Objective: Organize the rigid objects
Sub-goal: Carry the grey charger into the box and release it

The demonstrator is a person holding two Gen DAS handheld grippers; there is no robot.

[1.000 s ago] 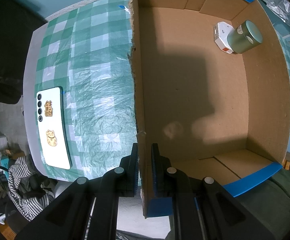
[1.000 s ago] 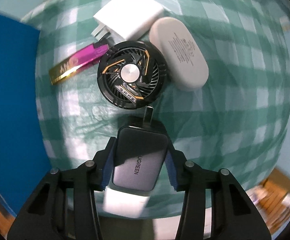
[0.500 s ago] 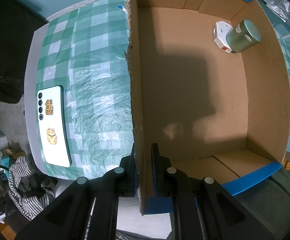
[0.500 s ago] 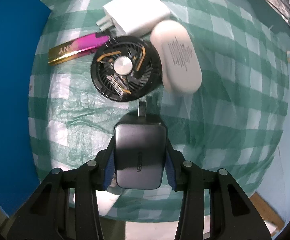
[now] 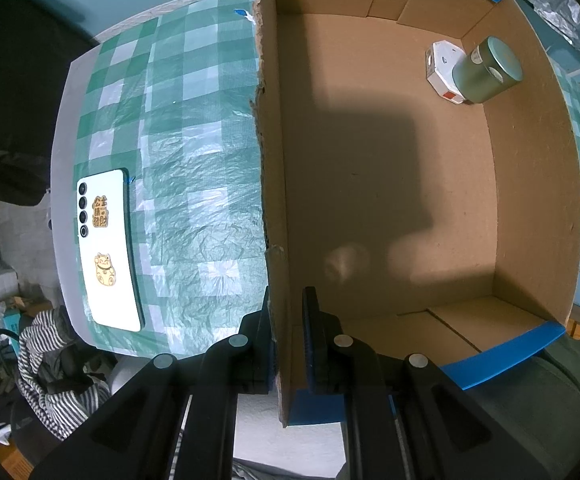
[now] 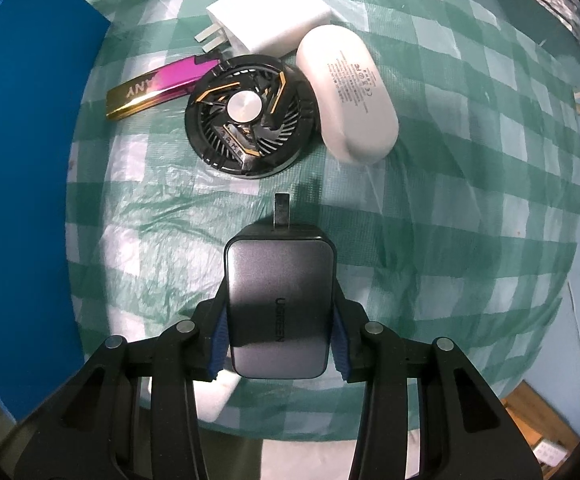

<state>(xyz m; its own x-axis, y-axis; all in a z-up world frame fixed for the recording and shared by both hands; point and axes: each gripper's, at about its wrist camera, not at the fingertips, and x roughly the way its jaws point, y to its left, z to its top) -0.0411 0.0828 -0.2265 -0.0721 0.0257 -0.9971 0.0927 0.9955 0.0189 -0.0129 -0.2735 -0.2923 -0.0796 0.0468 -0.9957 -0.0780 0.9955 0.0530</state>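
Observation:
My left gripper (image 5: 286,344) is shut on the near wall of a cardboard box (image 5: 274,184), one finger outside and one inside. In the box's far right corner lie a green cylindrical tin (image 5: 488,70) and a white octagonal box (image 5: 442,70). My right gripper (image 6: 278,344) is shut on a grey charger (image 6: 278,300), held above the checked cloth with its prong pointing away. Beyond it on the cloth lie a black round fan (image 6: 246,118), a white oval case (image 6: 346,92), a white plug adapter (image 6: 270,14) and a pink and gold bar (image 6: 158,88).
A white phone (image 5: 108,252) with gold stickers lies on the green checked tablecloth (image 5: 194,160) left of the box. A blue panel (image 6: 18,200) fills the left of the right wrist view. Striped clothing (image 5: 54,364) lies below the table edge.
The right gripper, still holding the charger, has drifted sideways and rolled a little, so the fan and the other items sit more to the left and straighter. The left gripper and the box stay put.

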